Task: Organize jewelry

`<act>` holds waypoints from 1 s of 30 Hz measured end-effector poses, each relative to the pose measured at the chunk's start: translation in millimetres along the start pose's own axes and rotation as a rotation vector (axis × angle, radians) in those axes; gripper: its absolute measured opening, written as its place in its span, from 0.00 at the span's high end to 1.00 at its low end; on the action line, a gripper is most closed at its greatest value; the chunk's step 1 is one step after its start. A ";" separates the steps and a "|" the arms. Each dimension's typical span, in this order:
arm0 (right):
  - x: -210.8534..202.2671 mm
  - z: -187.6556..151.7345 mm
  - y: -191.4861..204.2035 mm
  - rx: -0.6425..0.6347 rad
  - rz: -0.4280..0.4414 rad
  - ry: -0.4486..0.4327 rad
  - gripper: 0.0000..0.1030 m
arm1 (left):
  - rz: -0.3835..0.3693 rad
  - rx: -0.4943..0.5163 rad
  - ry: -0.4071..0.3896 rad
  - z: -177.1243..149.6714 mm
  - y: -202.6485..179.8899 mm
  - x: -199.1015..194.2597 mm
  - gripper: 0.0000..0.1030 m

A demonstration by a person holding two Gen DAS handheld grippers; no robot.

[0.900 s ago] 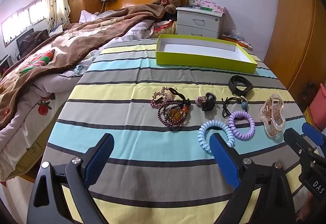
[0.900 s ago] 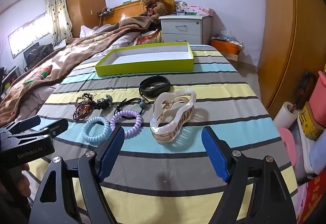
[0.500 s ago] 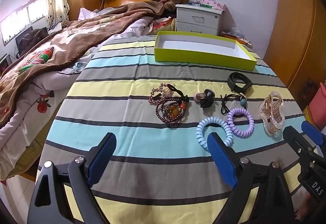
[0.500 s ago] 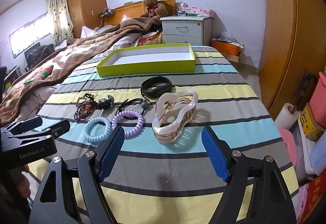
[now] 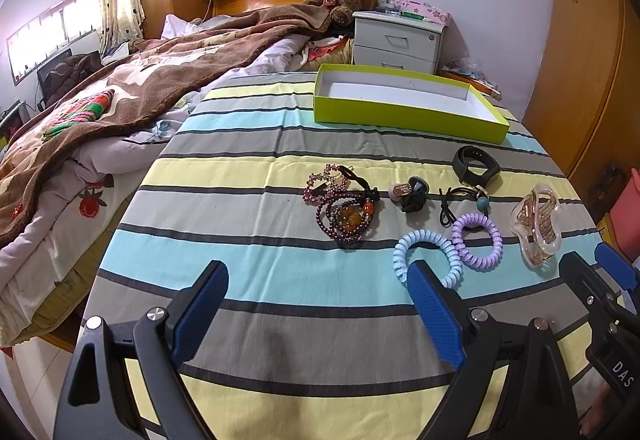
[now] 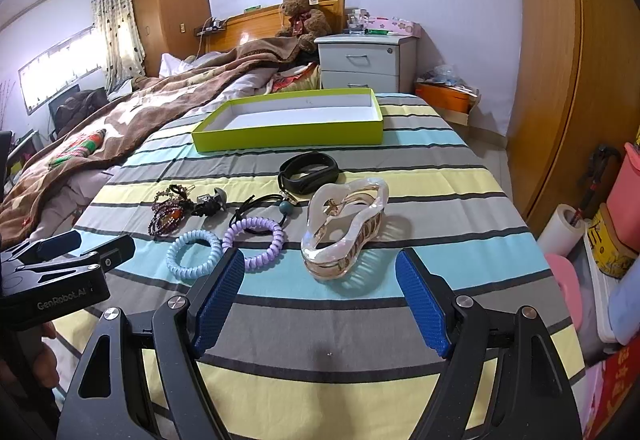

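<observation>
Underneath, striped tablecloth [image 5: 248, 272] beside bed [image 5: 120, 107]; both grippers' fingers [image 6: 218, 296] wide, empty.

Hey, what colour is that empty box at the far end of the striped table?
The box is lime green outside, white inside, clearest in the right wrist view.

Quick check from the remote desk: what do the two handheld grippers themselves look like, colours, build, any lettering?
Both match: black angular frames with triangular cut-outs and silver bolt heads, each finger faced with a ribbed blue pad. The left gripper shows white "GenRobot.AI" lettering on its body in the right wrist view. The right gripper shows white letters "DAS" in the left wrist view. No cables or sleeves are visible.
</observation>
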State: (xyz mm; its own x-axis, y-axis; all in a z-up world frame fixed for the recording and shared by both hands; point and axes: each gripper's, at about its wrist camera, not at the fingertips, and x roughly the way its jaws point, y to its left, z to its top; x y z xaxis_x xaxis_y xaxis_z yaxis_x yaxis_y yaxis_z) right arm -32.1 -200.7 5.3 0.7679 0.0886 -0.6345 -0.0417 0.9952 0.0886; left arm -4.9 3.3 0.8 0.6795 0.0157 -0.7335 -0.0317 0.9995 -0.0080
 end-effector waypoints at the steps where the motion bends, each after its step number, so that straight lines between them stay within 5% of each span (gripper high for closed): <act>1: -0.4 -0.3 0.0 0.000 0.000 -0.001 0.24 | -0.001 0.000 0.002 0.0 0.0 0.0 0.11; 30: -4.8 1.5 0.9 -0.021 -0.036 -0.018 0.24 | -0.002 -0.012 -0.003 -0.6 2.4 -1.2 0.11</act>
State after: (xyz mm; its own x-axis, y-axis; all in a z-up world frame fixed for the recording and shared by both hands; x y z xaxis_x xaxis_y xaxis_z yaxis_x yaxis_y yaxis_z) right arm -34.9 -200.3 9.5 0.7804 0.0525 -0.6230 -0.0274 0.9984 0.0498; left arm -6.2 5.6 1.3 0.6822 0.0137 -0.7311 -0.0390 0.9991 -0.0176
